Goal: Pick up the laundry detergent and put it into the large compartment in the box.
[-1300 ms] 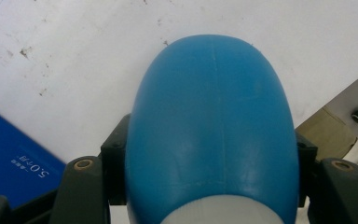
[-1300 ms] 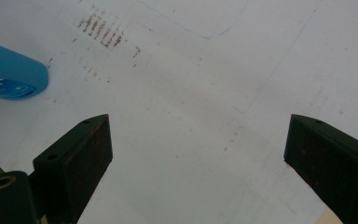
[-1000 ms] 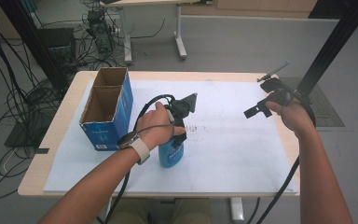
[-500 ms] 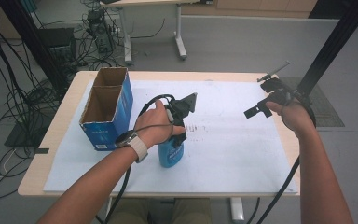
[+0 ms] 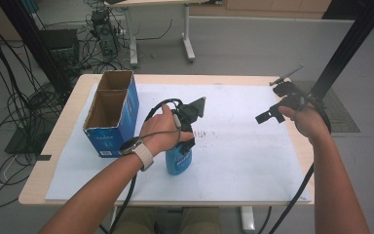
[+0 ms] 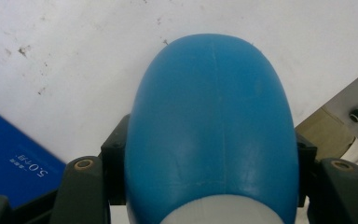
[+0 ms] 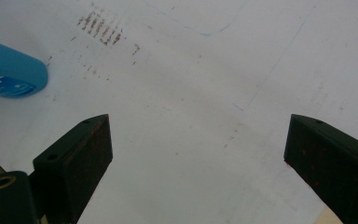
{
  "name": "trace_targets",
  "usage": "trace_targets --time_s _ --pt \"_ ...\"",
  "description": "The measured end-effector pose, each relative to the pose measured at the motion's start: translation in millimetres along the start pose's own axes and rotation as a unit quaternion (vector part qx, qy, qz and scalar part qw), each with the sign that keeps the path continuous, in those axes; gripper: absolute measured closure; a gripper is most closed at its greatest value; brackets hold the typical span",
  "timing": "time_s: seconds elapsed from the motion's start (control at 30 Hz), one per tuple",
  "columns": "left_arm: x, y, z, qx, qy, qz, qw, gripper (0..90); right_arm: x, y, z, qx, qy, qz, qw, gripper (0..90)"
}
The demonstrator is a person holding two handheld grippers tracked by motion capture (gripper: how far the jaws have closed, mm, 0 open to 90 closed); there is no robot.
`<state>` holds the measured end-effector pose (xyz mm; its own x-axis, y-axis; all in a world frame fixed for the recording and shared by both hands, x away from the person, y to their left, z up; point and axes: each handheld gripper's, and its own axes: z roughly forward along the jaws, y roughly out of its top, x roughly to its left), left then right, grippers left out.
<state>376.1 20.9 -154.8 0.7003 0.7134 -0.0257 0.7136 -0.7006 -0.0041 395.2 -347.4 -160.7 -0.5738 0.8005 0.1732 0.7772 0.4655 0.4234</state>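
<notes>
Blue bottle [image 5: 178,160] is clamped upright in the left gripper [image 5: 187,127] beside the open box [image 5: 111,113], not yet boxed; right gripper [image 5: 272,113] gapes empty.

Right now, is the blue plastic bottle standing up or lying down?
Standing up. The blue plastic bottle rests base-down on the white sheet, with the left gripper clamped round it.

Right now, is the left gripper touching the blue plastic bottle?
Touching. The left gripper view shows the left gripper with both black jaws pressed against the sides of the blue plastic bottle.
</notes>
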Motion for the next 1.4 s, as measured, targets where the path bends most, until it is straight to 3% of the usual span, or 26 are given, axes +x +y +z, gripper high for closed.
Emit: trace_targets --time_s 0.37,0.87,1.4 --pt "2.2 -5.8 -5.5 -0.008 -0.004 -0.014 0.9999 38.7 0.7 -1.9 -2.1 -0.001 -0.001 0.0 1.0 7.4" --pt "1.5 -17.9 -66.0 -0.008 0.003 -0.061 0.9981 38.7 4.0 -2.2 -6.6 -0.005 -0.003 -0.002 1.0 7.4" --pt "7.4 -26.7 -118.6 -0.01 -0.006 -0.102 0.9947 38.7 8.8 -1.5 -13.5 -0.01 -0.006 -0.005 0.9999 7.5"
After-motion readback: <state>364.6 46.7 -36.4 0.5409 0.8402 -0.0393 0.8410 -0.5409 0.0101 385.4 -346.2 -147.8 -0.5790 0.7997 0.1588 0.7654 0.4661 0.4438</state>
